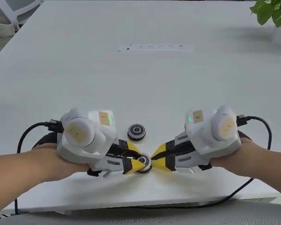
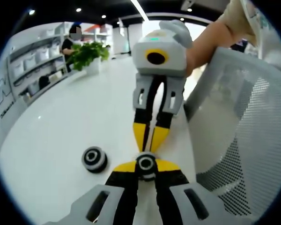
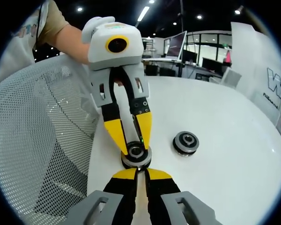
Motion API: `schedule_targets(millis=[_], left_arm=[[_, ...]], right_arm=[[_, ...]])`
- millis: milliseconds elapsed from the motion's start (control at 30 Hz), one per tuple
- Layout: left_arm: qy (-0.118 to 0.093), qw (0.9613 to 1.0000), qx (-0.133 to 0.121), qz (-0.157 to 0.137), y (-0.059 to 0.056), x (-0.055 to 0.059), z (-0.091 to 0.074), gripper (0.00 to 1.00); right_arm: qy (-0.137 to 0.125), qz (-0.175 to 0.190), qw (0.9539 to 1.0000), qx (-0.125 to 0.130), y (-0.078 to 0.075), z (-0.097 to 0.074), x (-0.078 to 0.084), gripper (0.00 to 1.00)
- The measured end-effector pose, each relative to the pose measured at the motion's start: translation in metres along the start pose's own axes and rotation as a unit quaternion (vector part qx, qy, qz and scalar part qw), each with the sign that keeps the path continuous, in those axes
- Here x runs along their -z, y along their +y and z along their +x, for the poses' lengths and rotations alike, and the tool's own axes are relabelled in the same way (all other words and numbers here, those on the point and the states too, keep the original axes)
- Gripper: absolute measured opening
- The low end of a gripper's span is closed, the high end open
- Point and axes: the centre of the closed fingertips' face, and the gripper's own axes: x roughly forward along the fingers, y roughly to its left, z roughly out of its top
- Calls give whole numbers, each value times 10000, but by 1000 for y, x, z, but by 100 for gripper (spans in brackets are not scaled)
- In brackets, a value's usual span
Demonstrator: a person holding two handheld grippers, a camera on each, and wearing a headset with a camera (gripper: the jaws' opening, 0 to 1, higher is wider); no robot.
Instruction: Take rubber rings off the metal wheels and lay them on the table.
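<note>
Two metal wheels showed in the head view. The near wheel [image 1: 144,163] sat at six o'clock by the near edge of the white surface [image 1: 145,79]. The spare wheel [image 1: 136,131] lay flat just beyond it at about eleven o'clock, apart from both tools. The left tongs [image 1: 133,164] pointed in from nine o'clock and the right tongs [image 1: 158,159] from three o'clock, their tips meeting on the near wheel. I judged that one steadied the wheel so the other could work its band loose.

From the left gripper view, the left tongs' own yellow tips sat either side of the near wheel [image 2: 146,164], clenched on it. The right tongs [image 2: 150,140] reached down from twelve o'clock, tips set nearly together against the wheel's far rim. The spare wheel [image 2: 94,159] lay at nine o'clock of it.

From the right gripper view, the right tongs [image 3: 141,174] were all but closed, nipping the wheel's rim, likely at the rubber ring [image 3: 136,165]. That ring looked like a dark band still seated round a bright steel hub with a bearing-like centre. The spare wheel [image 3: 186,142], at two o'clock, wore the same band. Neither ring lay on the surface yet.
</note>
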Motion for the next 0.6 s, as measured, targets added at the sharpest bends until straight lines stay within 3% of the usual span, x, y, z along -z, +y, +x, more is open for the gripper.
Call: schedule_targets(millis=[133, 433, 533, 600], left_arm=[[1, 10000, 1, 0, 0, 0, 0, 13], [-6, 10000, -1, -24, -1, 0, 0, 13], [-2, 10000, 1, -39, 0, 0, 0, 13], [1, 10000, -1, -30, -1, 0, 0, 13]], right_arm=[[-106, 829, 9965, -94, -1, 0, 1, 4], [-79, 1031, 9946, -116, -2, 0, 2, 4], [-70, 1585, 9871, -200, -1, 0, 3, 3], [-102, 1667, 9857, -208, -3, 0, 3, 2]])
